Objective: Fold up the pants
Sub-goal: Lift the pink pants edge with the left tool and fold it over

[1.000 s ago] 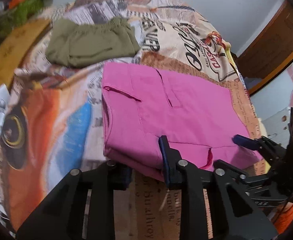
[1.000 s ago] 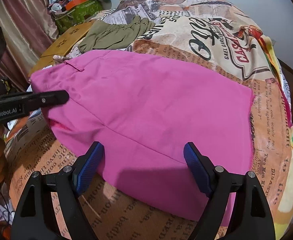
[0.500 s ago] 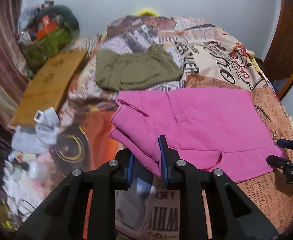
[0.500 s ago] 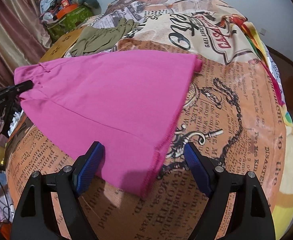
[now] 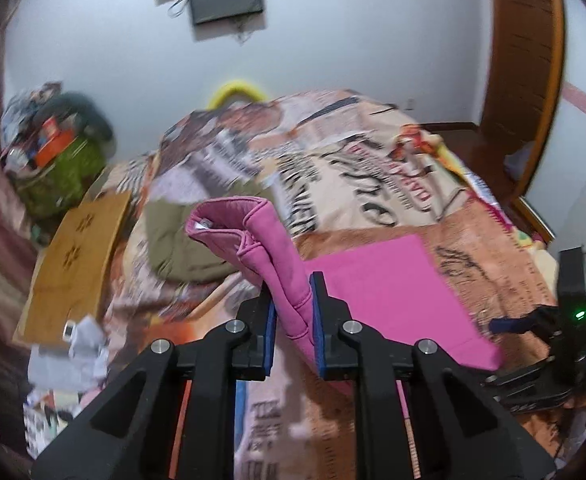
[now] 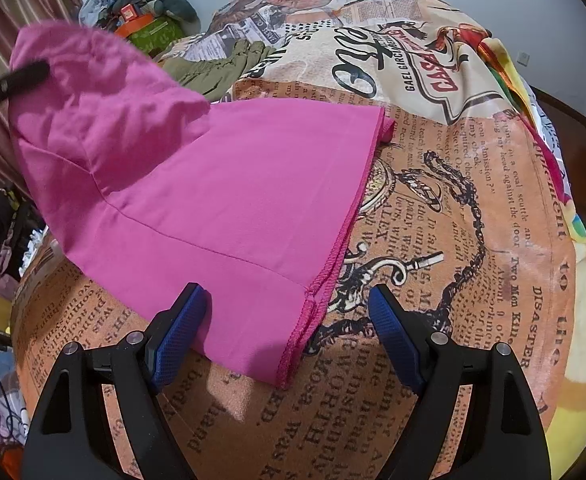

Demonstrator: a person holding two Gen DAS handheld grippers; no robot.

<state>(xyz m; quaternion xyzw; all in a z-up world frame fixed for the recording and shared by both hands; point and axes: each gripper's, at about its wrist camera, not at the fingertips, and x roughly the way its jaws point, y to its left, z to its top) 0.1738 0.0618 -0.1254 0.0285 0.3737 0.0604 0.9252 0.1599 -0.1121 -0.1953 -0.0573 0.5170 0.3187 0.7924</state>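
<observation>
We see the pants (image 6: 221, 184) lying on the bed (image 6: 473, 280), another garment (image 6: 217, 68) behind them, our right tool (image 6: 289, 340) in front.

Lots of printed words on the orange and cream newspaper-print bed cover (image 6: 473, 240). Toward 1 o'clock in the right wrist view, a red sign picture (image 6: 437, 68) with "CASA" in big red letters and "GAEL GARCIA" in small black ones beside it. Toward 3 o'clock, "DISASTER" (image 6: 531, 328) and "Two Men Killed". Toward 6 o'clock, small upside-down words, only "hand" clear. In the left wrist view, all print too blurred to read.
</observation>
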